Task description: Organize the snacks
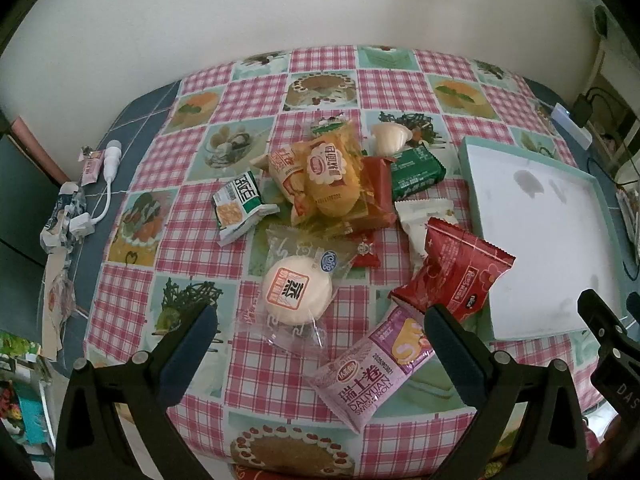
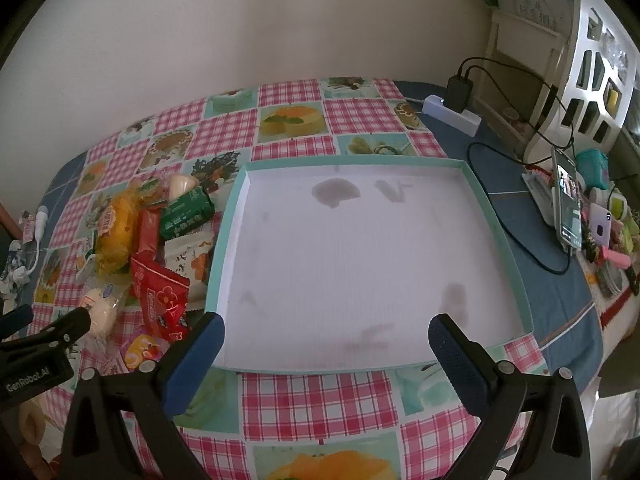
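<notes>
A pile of wrapped snacks lies on the checked tablecloth (image 1: 132,292): a round white bun (image 1: 298,294) in clear wrap, a pink Swiss roll packet (image 1: 370,372), a red packet (image 1: 456,274), yellow bread packets (image 1: 332,178), a green packet (image 1: 416,170) and a green-white packet (image 1: 236,208). My left gripper (image 1: 320,328) hovers open above the bun and the pink packet, holding nothing. Right of the pile lies a shallow teal-rimmed white box lid (image 2: 496,216), with nothing in it. My right gripper (image 2: 326,336) stands open over its near edge. The red packet (image 2: 162,300) and the green packet (image 2: 184,214) lie left of the lid.
A white cable and plug (image 1: 108,172) and crumpled wrappers (image 1: 64,220) lie at the table's left edge. At the right are a power strip with charger (image 2: 456,108), black cables (image 2: 516,236), an upright phone (image 2: 568,204) and small clutter. A wall stands behind the table.
</notes>
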### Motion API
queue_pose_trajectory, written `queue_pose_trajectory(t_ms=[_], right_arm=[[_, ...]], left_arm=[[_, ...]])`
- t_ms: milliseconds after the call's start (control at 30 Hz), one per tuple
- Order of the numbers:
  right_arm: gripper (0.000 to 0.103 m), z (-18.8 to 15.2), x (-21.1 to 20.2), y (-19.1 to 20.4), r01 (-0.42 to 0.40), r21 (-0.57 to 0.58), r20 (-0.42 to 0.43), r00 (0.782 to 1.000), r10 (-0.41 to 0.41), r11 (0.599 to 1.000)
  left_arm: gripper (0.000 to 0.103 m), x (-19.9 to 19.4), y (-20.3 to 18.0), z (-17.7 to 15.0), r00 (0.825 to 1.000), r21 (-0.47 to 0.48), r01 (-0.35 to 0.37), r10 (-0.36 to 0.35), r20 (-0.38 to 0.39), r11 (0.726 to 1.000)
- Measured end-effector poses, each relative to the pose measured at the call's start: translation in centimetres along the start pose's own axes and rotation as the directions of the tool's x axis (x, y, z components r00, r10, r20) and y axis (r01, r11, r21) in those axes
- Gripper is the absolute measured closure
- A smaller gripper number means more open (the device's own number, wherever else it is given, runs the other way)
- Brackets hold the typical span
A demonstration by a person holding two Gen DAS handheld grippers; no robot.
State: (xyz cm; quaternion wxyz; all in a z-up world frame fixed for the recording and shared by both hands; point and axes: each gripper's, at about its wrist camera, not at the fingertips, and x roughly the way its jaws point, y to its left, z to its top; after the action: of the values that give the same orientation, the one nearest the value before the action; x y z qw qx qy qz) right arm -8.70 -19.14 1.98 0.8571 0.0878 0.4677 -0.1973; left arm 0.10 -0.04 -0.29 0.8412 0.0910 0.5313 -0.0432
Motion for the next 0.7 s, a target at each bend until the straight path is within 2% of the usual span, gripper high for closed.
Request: queue_pose_trajectory(t_ms=[700], right_arm=[[0.0,-0.11,-0.06,-0.32,-0.013,0.024,-0.002,1.0,0.013,1.0]], left_arm=[[0.0,0.2,0.05,-0.09,1.0,0.001,0.0,0.0,-0.005,1.0]])
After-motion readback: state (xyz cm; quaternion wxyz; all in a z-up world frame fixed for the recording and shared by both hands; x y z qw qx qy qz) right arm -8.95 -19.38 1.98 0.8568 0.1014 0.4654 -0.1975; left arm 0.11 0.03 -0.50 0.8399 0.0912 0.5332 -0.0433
